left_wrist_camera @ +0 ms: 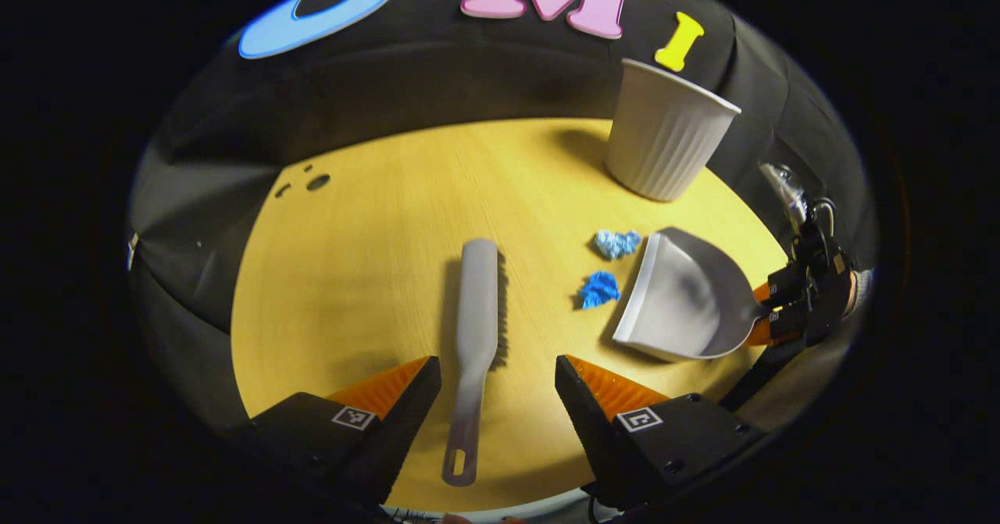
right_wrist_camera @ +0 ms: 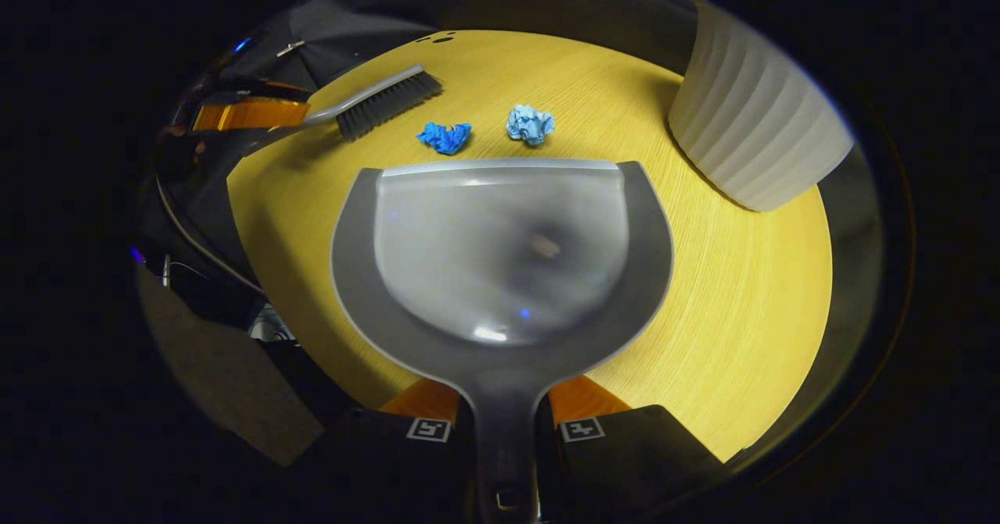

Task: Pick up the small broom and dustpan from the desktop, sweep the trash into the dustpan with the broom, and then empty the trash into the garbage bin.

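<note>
One broom [left_wrist_camera: 477, 305], grey, lying on wooden tabletop [left_wrist_camera: 375, 258]. One dustpan [left_wrist_camera: 687, 297], grey. Two crumpled paper scraps: darker blue scrap [left_wrist_camera: 599, 289] and paler blue scrap [left_wrist_camera: 616, 243], both just beside dustpan's front edge. One ribbed white bin [left_wrist_camera: 664, 130], upright near table's far edge. Two grippers: left gripper [left_wrist_camera: 498, 387] and right gripper [left_wrist_camera: 789, 309]. Three small dark holes [left_wrist_camera: 308, 180] in tabletop near far corner.

Same counts from right gripper view: one broom, one dustpan, two scraps, one bin.
</note>
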A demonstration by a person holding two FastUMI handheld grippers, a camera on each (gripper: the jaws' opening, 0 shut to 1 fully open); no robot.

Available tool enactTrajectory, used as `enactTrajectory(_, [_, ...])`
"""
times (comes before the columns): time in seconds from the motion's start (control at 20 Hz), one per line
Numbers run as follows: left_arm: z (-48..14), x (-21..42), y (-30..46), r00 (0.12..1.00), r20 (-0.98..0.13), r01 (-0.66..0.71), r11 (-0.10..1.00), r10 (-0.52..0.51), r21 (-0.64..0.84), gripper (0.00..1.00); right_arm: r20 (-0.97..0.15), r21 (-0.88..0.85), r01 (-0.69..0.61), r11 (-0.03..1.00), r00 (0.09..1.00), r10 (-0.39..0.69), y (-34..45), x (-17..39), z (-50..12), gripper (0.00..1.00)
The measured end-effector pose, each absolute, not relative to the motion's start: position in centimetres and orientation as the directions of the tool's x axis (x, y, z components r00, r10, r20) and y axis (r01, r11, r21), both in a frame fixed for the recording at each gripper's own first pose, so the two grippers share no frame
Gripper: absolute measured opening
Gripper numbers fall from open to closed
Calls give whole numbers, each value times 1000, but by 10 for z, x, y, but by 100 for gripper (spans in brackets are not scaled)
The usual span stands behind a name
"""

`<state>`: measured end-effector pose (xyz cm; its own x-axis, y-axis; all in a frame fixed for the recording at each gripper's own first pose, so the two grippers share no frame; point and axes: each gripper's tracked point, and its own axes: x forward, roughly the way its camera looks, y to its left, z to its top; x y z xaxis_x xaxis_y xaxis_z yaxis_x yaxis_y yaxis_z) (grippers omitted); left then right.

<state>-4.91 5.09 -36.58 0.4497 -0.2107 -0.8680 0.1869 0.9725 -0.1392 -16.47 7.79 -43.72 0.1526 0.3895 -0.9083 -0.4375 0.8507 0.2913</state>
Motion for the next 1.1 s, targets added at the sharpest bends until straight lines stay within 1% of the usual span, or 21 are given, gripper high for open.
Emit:
enactTrajectory(0.05, [-377, -51, 53, 423, -881, 183, 973, -210, -144, 96, -908, 294, -435, 851, 152, 391, 77, -165, -437, 36])
enactTrajectory(0.1, [-387, -50, 56, 403, -892, 176, 974, -205, -144, 96, -908, 296, -432, 852, 151, 392, 77, -165, -437, 41])
enactTrajectory(0.15, [-394, -49, 58, 384, -901, 171, 975, -202, -146, 95, -907, 297, -430, 853, 151, 392, 77, -164, -437, 36])
enactTrajectory(0.35, [-416, -48, 60, 300, -931, 175, 971, -208, -160, 88, -908, 296, -428, 854, 150, 391, 76, -163, -437, 36])
enactTrajectory(0.5, [-431, -50, 62, 246, -950, 183, 972, -193, -151, 83, -907, 297, -432, 851, 150, 393, 77, -163, -436, 36])
enactTrajectory(0.55, [-434, -51, 62, 232, -954, 189, 971, -192, -149, 77, -907, 297, -434, 851, 149, 393, 77, -163, -437, 41])
enactTrajectory(0.6, [-435, -48, 64, 232, -957, 199, 972, -173, -128, 74, -908, 297, -433, 851, 147, 392, 77, -163, -436, 36])
enactTrajectory(0.65, [-438, -46, 65, 231, -957, 213, 969, -174, -125, 67, -908, 298, -433, 851, 146, 392, 77, -163, -437, 36])
enactTrajectory(0.7, [-437, -44, 65, 230, -958, 221, 968, -168, -117, 60, -909, 298, -434, 850, 143, 392, 77, -163, -438, 41])
enactTrajectory(0.75, [-438, -43, 66, 225, -961, 231, 967, -162, -109, 58, -910, 298, -434, 850, 141, 391, 77, -163, -438, 36])
enactTrajectory(0.8, [-438, -42, 69, 219, -964, 245, 965, -150, -94, 56, -910, 298, -435, 850, 139, 390, 77, -163, -439, 41])
enactTrajectory(0.85, [-439, -41, 74, 215, -968, 256, 964, -133, -76, 51, -910, 298, -437, 849, 138, 390, 77, -162, -439, 36])
enactTrajectory(0.95, [-441, -40, 73, 210, -970, 254, 965, -126, -70, 31, -910, 300, -440, 846, 134, 392, 79, -163, -441, 36])
enactTrajectory(1.1, [-441, -41, 73, 209, -970, 254, 965, -126, -71, 29, -910, 303, -452, 839, 125, 396, 78, -164, -442, 36])
